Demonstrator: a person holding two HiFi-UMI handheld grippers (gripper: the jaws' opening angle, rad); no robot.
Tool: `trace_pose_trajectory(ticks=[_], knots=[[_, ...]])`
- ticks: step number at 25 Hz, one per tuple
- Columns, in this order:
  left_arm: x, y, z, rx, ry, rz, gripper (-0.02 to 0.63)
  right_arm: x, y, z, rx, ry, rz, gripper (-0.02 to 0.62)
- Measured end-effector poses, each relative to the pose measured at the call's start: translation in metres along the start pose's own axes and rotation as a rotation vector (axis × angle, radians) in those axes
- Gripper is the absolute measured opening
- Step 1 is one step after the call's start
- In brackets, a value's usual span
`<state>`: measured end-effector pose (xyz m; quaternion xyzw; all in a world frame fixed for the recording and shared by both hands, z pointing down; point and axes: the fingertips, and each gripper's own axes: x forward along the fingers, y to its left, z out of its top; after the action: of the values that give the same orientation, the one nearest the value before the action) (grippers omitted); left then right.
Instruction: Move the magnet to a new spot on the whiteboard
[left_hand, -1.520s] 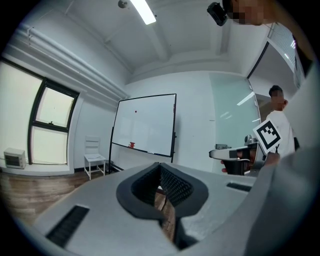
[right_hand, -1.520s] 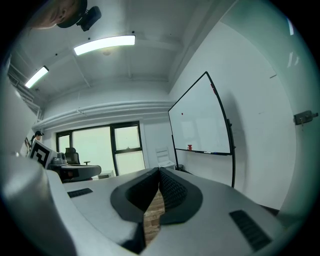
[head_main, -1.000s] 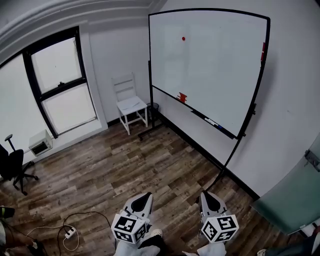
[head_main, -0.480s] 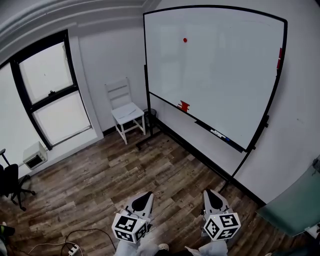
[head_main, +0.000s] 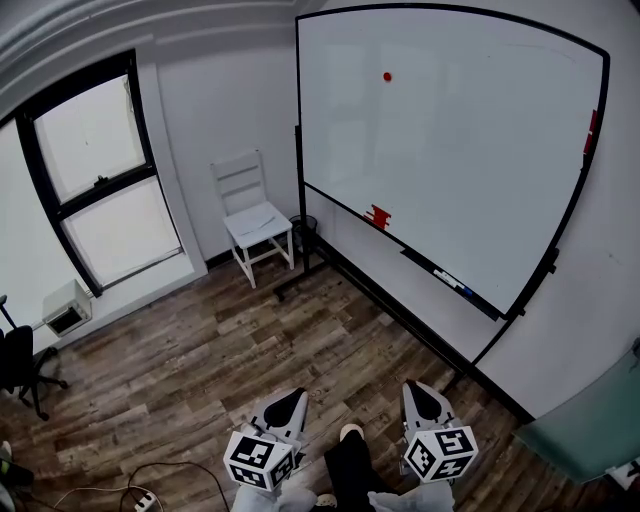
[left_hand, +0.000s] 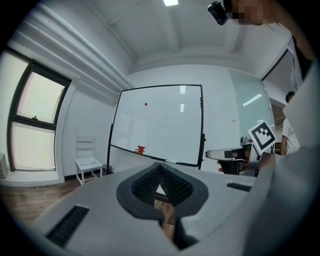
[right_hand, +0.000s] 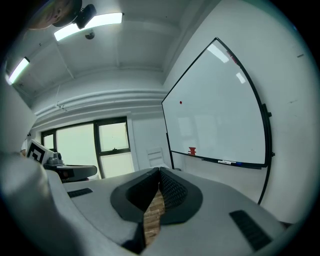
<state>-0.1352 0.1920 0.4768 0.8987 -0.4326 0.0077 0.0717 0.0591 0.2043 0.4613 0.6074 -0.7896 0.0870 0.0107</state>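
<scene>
The left edge is cutting off the black office chair (head_main: 18, 362). The red thing (head_main: 378, 216) on the whiteboard (head_main: 450, 150) ledge is looking too tiny to name.

**Surrounding fixtures**

A white chair (head_main: 252, 220) is standing against the wall beside a black-framed window (head_main: 95, 190). A black office chair (head_main: 20, 365) is sitting at the wooden floor's (head_main: 200, 350) left edge; a white power strip (head_main: 140, 497) is lying nearby.

1. Open wooden floor (head_main: 250, 330) was observed leading up to the whiteboard (head_main: 450, 150).
2. The board's lower edge was fronted by a tray (head_main: 420, 262) holding markers (head_main: 447, 279).
3. A white chair (head_main: 250, 215) was placed beside its left post (head_main: 300, 235).
</scene>
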Motion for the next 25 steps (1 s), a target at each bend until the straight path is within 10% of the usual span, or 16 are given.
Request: trace_pose_trajectory(ticks=[25], knots=[[0.278, 0.138, 0.055, 0.019, -0.02, 0.053, 0.009, 0.285, -0.138, 0.068, -0.01, -0.021, 0.063, 0.026]])
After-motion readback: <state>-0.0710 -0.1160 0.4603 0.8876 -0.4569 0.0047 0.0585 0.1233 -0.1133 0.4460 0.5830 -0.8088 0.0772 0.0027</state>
